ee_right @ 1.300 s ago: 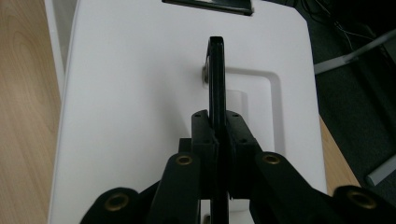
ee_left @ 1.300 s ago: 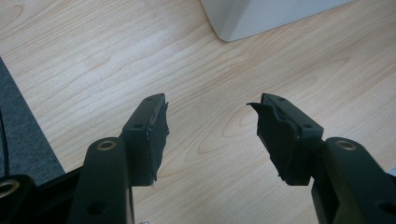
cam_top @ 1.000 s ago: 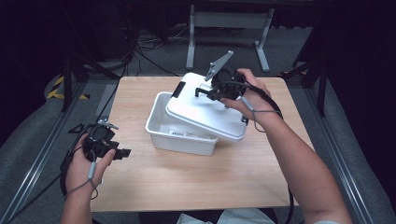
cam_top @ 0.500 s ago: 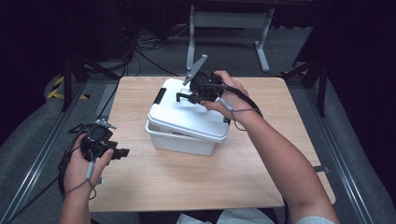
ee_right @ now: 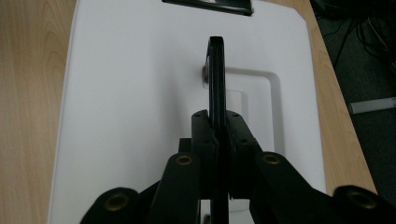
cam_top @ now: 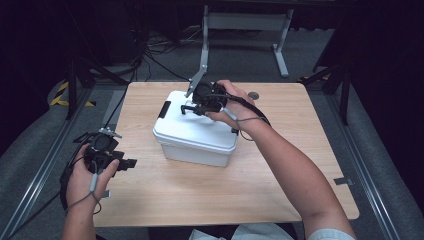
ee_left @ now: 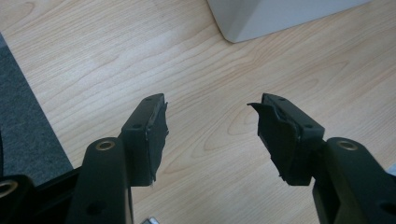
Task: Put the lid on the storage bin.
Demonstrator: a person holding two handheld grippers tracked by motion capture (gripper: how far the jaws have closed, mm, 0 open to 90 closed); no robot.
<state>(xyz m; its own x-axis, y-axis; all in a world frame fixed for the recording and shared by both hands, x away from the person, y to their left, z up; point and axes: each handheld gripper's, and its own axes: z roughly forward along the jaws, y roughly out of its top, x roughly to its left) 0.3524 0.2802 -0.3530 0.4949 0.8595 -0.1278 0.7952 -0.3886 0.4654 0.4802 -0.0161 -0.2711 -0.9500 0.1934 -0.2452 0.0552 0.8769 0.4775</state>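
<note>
My left gripper (cam_top: 127,163) hangs over the left edge of the wooden table (cam_top: 300,150), its jaws spread wide with nothing between them. Near the table's middle sits a white plastic storage box (cam_top: 192,145) with its lid (cam_top: 197,127) lying flat on top. My right gripper (ee_right: 217,119) is above that lid, jaws pinched tight on the thin black carry handle (ee_right: 215,74), which stands upright from its recess in the lid.

We see one obstacle, the white lidded box (cam_top: 195,137) mid-desk toward the far edge. The desk (cam_top: 310,150) lies bare along its near edge and right side, leaving us room to pass there.
</note>
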